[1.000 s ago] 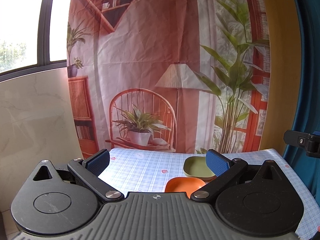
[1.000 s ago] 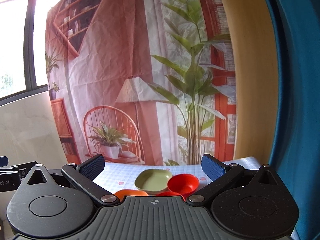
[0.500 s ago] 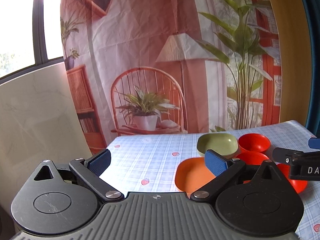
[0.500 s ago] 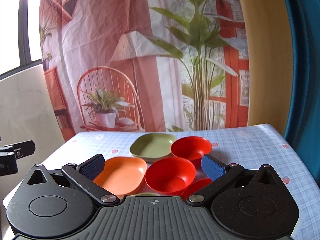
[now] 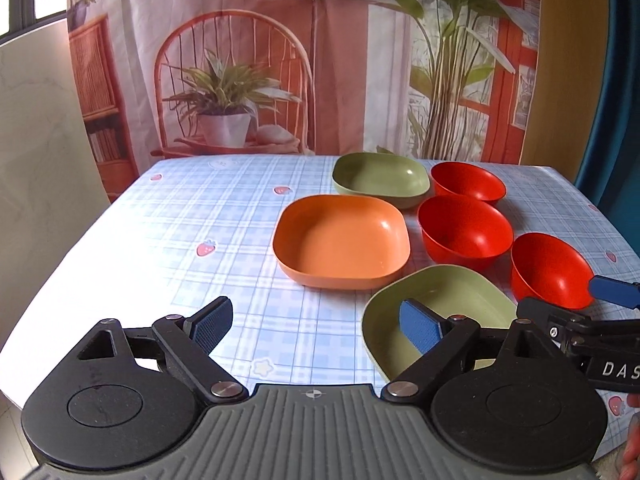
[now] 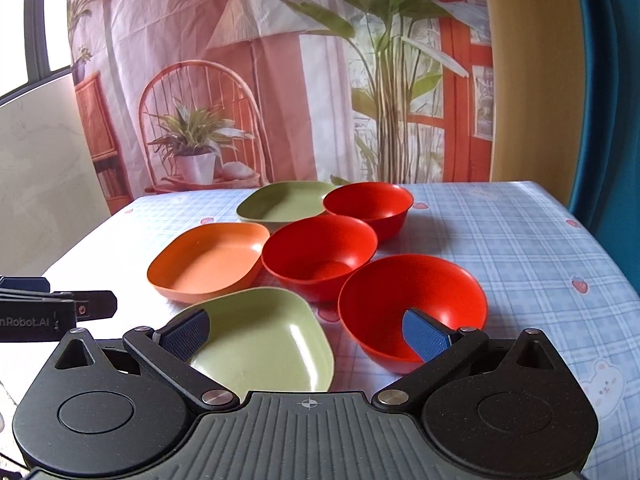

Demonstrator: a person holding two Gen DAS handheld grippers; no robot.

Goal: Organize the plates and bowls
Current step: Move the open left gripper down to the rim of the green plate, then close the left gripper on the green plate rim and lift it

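Observation:
Three plates and three red bowls sit close together on the checked tablecloth. From near to far, the plates are a green plate [image 5: 452, 292] [image 6: 264, 332], an orange plate [image 5: 342, 240] [image 6: 208, 260] and a second green plate [image 5: 380, 178] [image 6: 280, 204]. To their right stand the near red bowl [image 5: 548, 268] [image 6: 412, 300], the middle red bowl [image 5: 466, 228] [image 6: 320, 248] and the far red bowl [image 5: 468, 180] [image 6: 368, 204]. My left gripper [image 5: 316, 326] hovers over the near green plate's left rim. Its jaws are closing and the pads press on nothing. My right gripper [image 6: 307, 336] is open above the gap between that plate and the near red bowl.
The table [image 5: 180, 240] [image 6: 540, 248] carries a blue plaid cloth and ends at a printed backdrop of a chair and plants. A pale wall panel stands on the left, a blue curtain on the right. The left gripper's body [image 6: 60, 308] shows at the right wrist view's left edge.
Both grippers have come down and tipped toward the table, so all the dishes have come into view, larger and closer. The left gripper's fingers stand slightly closer together than before.

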